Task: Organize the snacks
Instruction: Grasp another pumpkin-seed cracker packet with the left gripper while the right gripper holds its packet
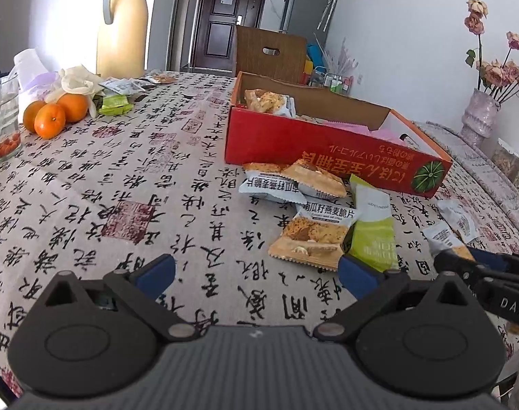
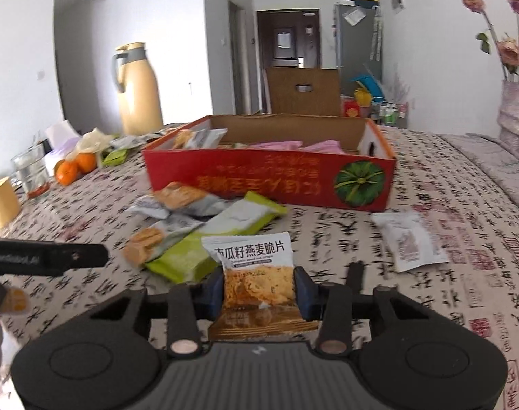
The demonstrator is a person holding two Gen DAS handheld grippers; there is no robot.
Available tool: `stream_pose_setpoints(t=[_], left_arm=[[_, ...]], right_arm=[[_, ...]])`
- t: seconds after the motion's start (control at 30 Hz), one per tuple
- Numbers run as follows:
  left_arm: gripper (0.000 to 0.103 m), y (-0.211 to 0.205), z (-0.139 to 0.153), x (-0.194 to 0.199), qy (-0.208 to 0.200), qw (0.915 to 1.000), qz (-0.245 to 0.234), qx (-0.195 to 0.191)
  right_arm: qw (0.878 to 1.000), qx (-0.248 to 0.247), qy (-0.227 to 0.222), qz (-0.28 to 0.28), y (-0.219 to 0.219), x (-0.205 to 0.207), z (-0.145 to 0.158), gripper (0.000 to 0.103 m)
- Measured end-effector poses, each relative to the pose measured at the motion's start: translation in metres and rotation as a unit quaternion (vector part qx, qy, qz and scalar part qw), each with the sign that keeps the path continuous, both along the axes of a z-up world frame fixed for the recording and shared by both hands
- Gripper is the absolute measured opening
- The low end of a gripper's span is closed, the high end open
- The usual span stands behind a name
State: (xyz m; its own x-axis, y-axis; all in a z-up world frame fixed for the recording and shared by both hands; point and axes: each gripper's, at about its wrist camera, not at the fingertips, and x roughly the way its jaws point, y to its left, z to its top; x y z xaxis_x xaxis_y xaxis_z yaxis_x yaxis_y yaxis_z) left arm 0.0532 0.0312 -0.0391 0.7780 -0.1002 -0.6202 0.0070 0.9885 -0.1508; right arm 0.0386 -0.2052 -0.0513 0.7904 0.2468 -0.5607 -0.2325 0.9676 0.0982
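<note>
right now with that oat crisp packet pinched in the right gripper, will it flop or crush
The oat crisp packet stands upright between the right gripper's pads, so it is probably fairly stiff and light. Its crisps look brittle and may crack under a hard squeeze. The glossy wrapper could slip.

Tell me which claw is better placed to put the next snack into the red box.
The right claw: it already grips an oat crisp packet, facing the red box. The left claw is open and empty.
</note>
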Motion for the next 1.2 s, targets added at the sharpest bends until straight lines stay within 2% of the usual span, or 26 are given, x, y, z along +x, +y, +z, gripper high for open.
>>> stream_pose_setpoints(t=[0.27,0.37,0.67,0.83,0.97,1.13,1.2], left_arm=[[0.103,-0.012,0.002,0.025,0.003,1.0,-0.007,0.004],[0.103,-0.021,0.0,0.034,0.01,0.9997,-0.016,0.017],[0.101,-0.038,-0.005,0.055,0.02,0.9988,-0.032,0.032],[0.09,-0.037,-0.009,0.064,0.031,0.9987,-0.03,0.027],[0.071,-0.038,-0.01,0.065,0.035,0.9985,-0.036,0.022],[0.063,-0.036,-0.01,0.066,0.035,0.9986,-0.038,0.012],[0.055,-0.037,-0.01,0.065,0.036,0.9983,-0.044,0.015]], right_arm=[[0.999,0.008,-0.003,-0.032,-0.024,0.011,-0.004,0.04],[0.999,0.013,-0.003,-0.042,-0.031,0.014,-0.005,0.04],[0.998,0.025,0.005,-0.051,-0.043,0.026,-0.015,0.04],[0.998,0.029,0.008,-0.053,-0.046,0.03,-0.019,0.04],[0.998,0.031,0.011,-0.051,-0.046,0.032,-0.021,0.041],[0.998,0.032,0.012,-0.052,-0.046,0.032,-0.021,0.041],[0.998,0.033,0.012,-0.053,-0.046,0.032,-0.021,0.041]])
